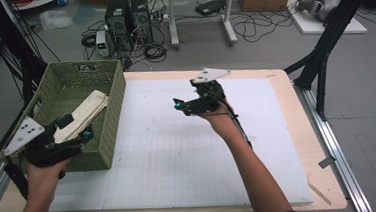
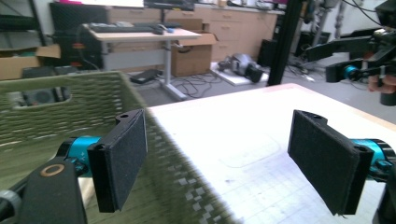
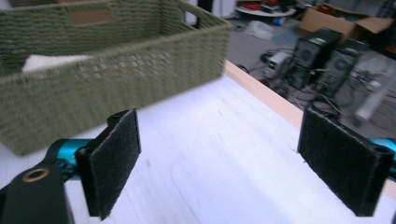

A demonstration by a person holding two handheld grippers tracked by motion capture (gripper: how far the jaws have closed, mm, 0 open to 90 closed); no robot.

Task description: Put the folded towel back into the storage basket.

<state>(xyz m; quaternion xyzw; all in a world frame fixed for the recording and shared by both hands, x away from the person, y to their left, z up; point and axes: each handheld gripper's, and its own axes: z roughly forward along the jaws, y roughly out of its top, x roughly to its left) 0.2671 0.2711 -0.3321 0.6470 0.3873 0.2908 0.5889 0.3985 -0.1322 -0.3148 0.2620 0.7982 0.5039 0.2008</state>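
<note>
A green woven basket [image 1: 118, 108] stands on the left side of the table, with a folded cream cloth [image 1: 90, 109] lying in it. My left gripper [image 1: 78, 126] hovers at the basket's near right corner. In the left gripper view its jaws [image 2: 219, 163] stand wide open and empty, one over the basket [image 2: 56, 116], one over the white mat. My right gripper [image 1: 180, 106] is held above the middle of the mat [image 1: 179, 156], pointing left toward the basket. It is open with nothing between its pads [image 3: 233, 163]. The basket [image 3: 116, 70] and cloth [image 3: 46, 60] lie ahead of it.
The white mat covers most of a wooden tabletop [image 1: 314, 177]. Black stand legs [image 1: 322, 51] rise off the right edge, and another dark frame [image 1: 2, 59] stands at the left. Computer towers [image 1: 129, 20] and cables sit on the floor beyond the far edge.
</note>
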